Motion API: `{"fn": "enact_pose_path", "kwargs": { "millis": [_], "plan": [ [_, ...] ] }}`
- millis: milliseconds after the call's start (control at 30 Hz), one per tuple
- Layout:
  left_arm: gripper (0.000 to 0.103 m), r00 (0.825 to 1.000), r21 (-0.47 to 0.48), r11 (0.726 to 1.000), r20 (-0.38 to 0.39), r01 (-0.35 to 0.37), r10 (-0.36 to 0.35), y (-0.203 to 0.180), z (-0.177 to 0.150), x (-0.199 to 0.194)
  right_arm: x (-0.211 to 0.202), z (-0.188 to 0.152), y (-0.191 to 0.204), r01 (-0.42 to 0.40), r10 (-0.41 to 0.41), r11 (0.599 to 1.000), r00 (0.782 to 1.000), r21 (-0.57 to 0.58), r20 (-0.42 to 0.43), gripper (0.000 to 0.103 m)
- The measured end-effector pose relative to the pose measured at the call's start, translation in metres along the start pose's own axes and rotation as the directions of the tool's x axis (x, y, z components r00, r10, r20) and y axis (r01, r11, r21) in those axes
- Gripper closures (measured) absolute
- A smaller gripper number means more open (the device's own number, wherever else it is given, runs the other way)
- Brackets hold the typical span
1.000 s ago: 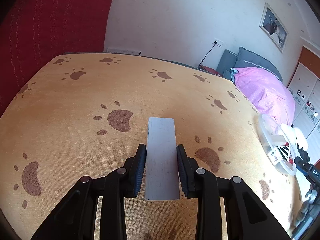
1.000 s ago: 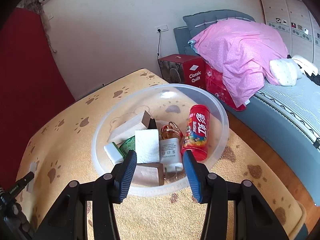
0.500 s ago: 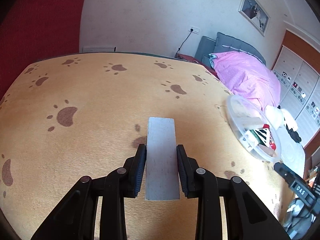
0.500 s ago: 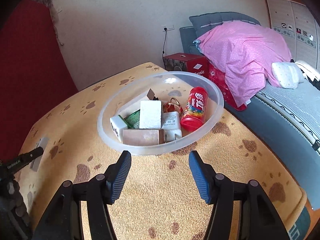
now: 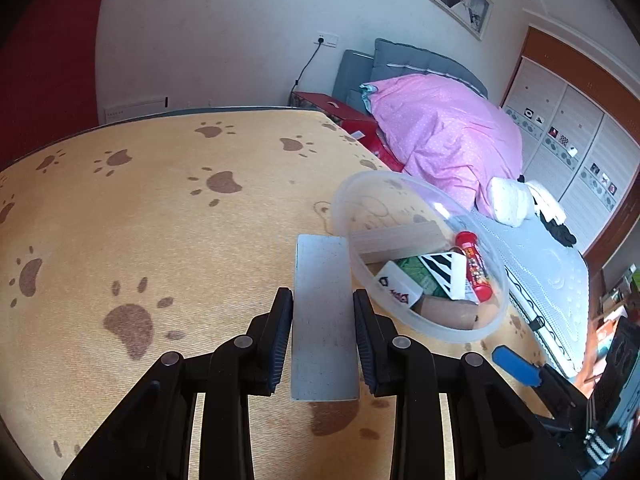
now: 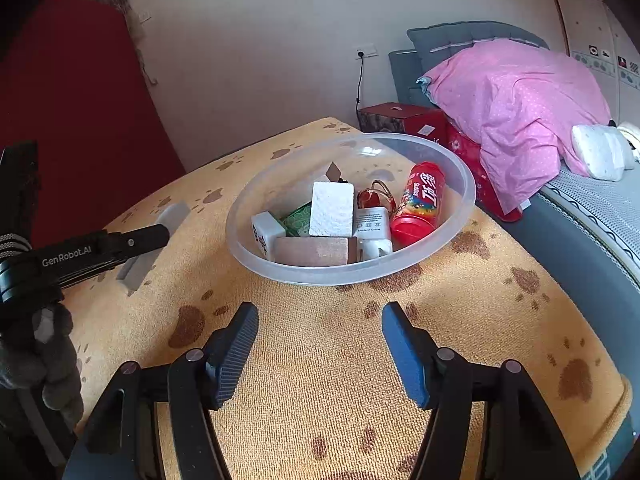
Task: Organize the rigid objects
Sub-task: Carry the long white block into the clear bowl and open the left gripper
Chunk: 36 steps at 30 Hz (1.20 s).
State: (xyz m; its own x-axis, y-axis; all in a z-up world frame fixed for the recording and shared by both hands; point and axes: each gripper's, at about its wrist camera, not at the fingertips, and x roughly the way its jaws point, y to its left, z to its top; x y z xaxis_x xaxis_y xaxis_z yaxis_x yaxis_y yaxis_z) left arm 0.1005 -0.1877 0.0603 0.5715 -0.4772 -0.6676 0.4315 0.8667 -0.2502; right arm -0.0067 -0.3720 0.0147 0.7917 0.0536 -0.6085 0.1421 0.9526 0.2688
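My left gripper (image 5: 323, 334) is shut on a flat grey block (image 5: 323, 312) and holds it above the orange paw-print cloth, its far end just left of the clear plastic bowl (image 5: 340, 204). The bowl (image 6: 464, 196) holds several rigid items: a red candy tube (image 6: 420, 200), a white block (image 6: 332, 208), a brown block (image 6: 312, 251), a white charger (image 6: 373, 227). My right gripper (image 6: 320, 346) is open and empty, in front of the bowl. The left gripper with the grey block (image 6: 140, 266) shows at the left of the right wrist view.
The table (image 6: 520, 320) is covered by the orange cloth. A bed with a pink duvet (image 5: 448, 136) stands to the right, past the table edge. A red box (image 6: 400, 118) sits behind the bowl on the floor. A red curtain (image 6: 60, 120) hangs at the left.
My left gripper has swung right with the grey block, bringing the bowl close beside it. My right gripper has drawn back from the bowl and opened wider.
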Motion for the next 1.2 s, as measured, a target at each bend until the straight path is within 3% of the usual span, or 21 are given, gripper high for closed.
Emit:
{"fn": "enact_pose_path", "kwargs": {
  "millis": [467,733,1200],
  "plan": [
    [0.072,0.994,0.063,0.996,-0.098,0.060,-0.054,-0.064,0.008,0.031,0.003,-0.002,-0.014,-0.035,0.037,0.997,0.999,0.070,-0.026,0.034],
    [0.072,0.989,0.059,0.996,-0.136,0.064,-0.056,-0.072,0.008,0.042,0.003,-0.002,-0.015,-0.047,0.049,0.996,0.998,0.078,-0.030,0.034],
    [0.072,0.991,0.069,0.996,-0.128,0.053,-0.044,-0.077,0.020,0.062,0.004,-0.003,-0.016,-0.054,0.057,0.995,0.998,0.084,-0.033,0.034]
  ]
}}
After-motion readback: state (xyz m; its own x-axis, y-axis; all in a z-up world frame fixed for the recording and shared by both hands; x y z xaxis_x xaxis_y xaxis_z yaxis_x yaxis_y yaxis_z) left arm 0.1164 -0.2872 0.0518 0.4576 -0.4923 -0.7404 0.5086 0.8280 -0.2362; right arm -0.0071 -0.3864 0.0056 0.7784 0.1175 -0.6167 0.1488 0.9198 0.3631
